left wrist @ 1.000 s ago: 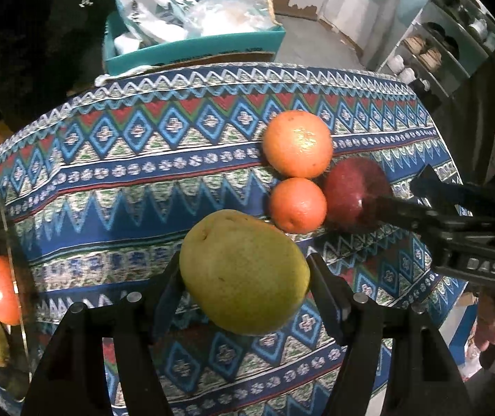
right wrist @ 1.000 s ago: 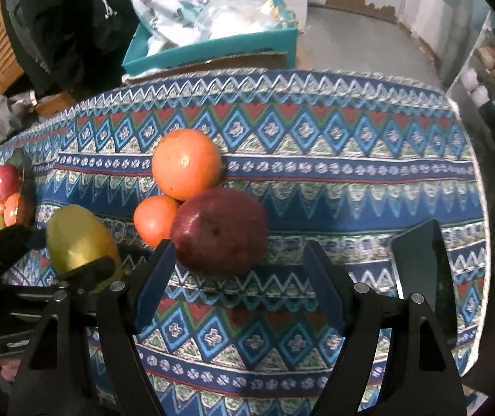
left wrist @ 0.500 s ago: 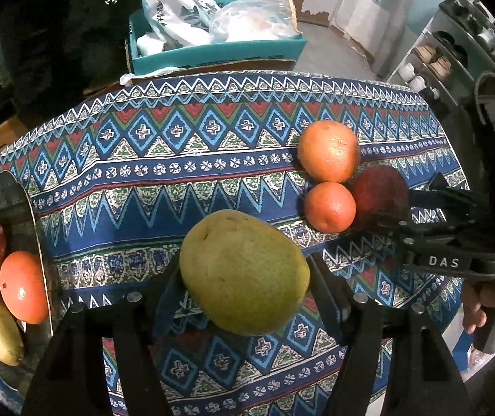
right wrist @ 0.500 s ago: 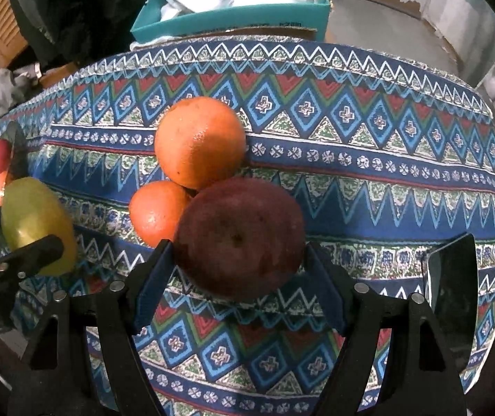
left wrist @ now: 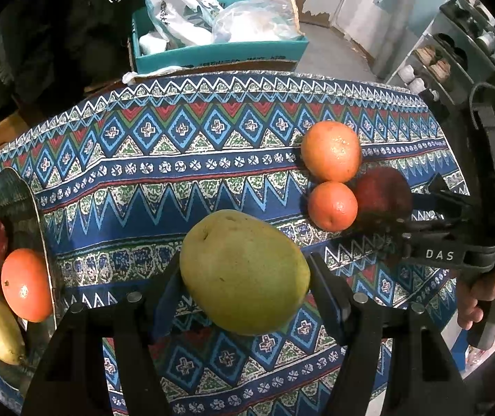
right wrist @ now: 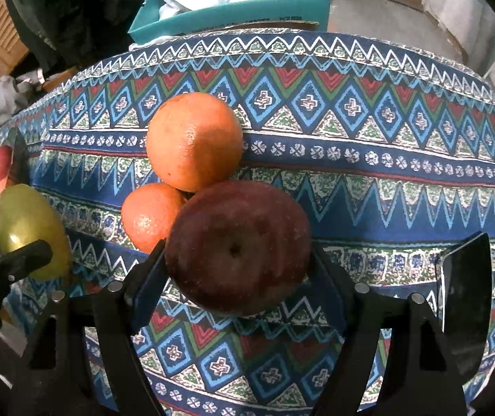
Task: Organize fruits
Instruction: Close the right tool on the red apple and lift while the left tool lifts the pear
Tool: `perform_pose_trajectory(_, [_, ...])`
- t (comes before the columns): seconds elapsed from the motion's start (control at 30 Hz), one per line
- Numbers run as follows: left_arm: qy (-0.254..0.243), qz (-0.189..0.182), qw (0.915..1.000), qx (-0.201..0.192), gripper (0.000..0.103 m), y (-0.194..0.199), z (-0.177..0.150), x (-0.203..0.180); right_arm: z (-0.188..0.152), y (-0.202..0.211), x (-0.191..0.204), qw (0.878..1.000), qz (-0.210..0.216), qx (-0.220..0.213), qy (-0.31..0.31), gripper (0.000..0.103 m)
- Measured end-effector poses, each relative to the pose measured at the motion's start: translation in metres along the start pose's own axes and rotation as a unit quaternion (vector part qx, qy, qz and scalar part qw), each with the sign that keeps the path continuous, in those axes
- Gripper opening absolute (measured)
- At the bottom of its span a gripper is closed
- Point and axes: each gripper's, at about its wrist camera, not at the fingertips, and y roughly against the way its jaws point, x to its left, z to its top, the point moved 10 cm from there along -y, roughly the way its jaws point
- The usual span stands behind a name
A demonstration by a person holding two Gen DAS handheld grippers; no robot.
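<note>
We find the left gripper (left wrist: 244,277) clamped on a smooth, oval green mango (left wrist: 244,272). The right gripper (right wrist: 237,256) is closing on a round, matt red apple (right wrist: 237,246), which touches two glossy oranges (right wrist: 193,140) on the patterned cloth (right wrist: 386,180). Open cloth lies toward the glass dish (left wrist: 44,228) at its left edge.

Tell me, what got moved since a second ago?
The right gripper came down around the red apple, its jaws closing on it. The left gripper carried the green mango toward the fruit tray. Both oranges, big and small, stayed put.
</note>
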Motion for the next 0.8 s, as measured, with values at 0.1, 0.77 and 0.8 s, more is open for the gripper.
perform_pose_trajectory(0.1, [0.001, -0.003, 1.0000, -0.004, 0.071, 0.007, 0.001, -0.003, -0.003, 0.009, -0.003, 1.000, -0.013, -0.013, -0.001, 0.077])
perform_pose_trajectory(0.77, [-0.021, -0.005, 0.9955, -0.092, 0.071, 0.090, 0.023, -0.014, 0.025, 0.142, 0.025, 0.985, -0.068, -0.159, 0.020, 0.077])
perform_pose_trajectory(0.8, [-0.022, -0.004, 0.9950, -0.097, 0.071, 0.095, 0.023, -0.014, 0.026, 0.148, 0.028, 0.984, -0.067, -0.166, 0.022, 0.077])
